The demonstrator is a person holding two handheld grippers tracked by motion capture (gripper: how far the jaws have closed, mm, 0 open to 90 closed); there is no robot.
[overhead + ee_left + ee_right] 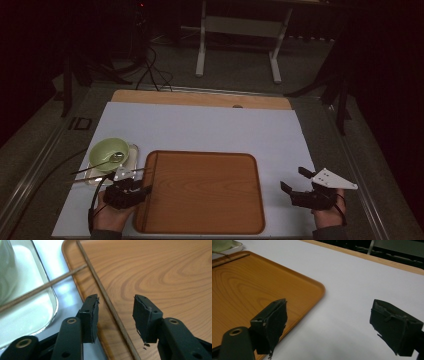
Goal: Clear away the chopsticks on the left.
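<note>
A wooden tray (210, 200) lies in the middle of the white mat. One thin brown chopstick (100, 287) rests inside it along its left rim (72, 277). My left gripper (115, 315) hovers low over that rim, open, with the chopstick running between the pads and neither pad touching it. A second chopstick (45, 286) slants from the small metal tray (53, 307) onto the wooden rim. In the high view the left gripper (142, 186) sits at the tray's left edge. My right gripper (294, 179) stands open and holds nothing, over the mat right of the tray (249, 290).
A green bowl (107, 149) with a spoon (117, 156) in it stands on the small metal tray (131, 161) at the left. The white mat (210, 130) stretches bare behind the wooden tray. A white table frame (202, 45) stands on the floor beyond.
</note>
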